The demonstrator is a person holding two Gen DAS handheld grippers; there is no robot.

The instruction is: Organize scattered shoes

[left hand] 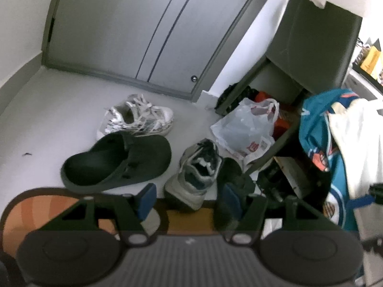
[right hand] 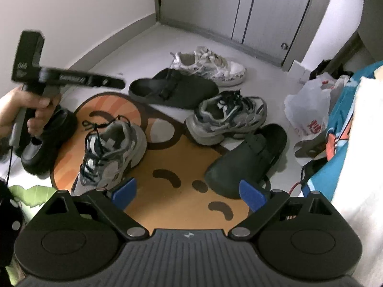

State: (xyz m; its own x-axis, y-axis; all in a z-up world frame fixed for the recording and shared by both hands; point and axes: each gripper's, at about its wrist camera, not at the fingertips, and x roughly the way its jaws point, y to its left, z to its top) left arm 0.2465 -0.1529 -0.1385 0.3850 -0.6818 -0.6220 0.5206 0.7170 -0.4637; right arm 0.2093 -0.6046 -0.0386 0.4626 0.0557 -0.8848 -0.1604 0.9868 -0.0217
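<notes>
Several shoes lie scattered on the pale floor and an orange mat (right hand: 167, 165). A grey sneaker (right hand: 112, 153) lies on the mat at left, its mate (right hand: 227, 117) (left hand: 196, 169) stands beyond the mat. One dark clog (right hand: 249, 160) lies at right, another (right hand: 174, 91) (left hand: 117, 162) farther back. A white patterned sneaker (right hand: 210, 64) (left hand: 138, 117) sits near the door. A black shoe (right hand: 47, 143) lies at far left. My right gripper (right hand: 189, 193) is open above the mat. My left gripper (left hand: 186, 203) is open, just short of the grey sneaker's heel.
A white plastic bag (left hand: 246, 129) (right hand: 308, 110) lies by a dark open shoe cabinet (left hand: 275, 91). A teal and white garment (left hand: 335, 143) hangs at right. A grey closed door (right hand: 239, 12) stands at the back. Green cloth (right hand: 31, 193) lies at lower left.
</notes>
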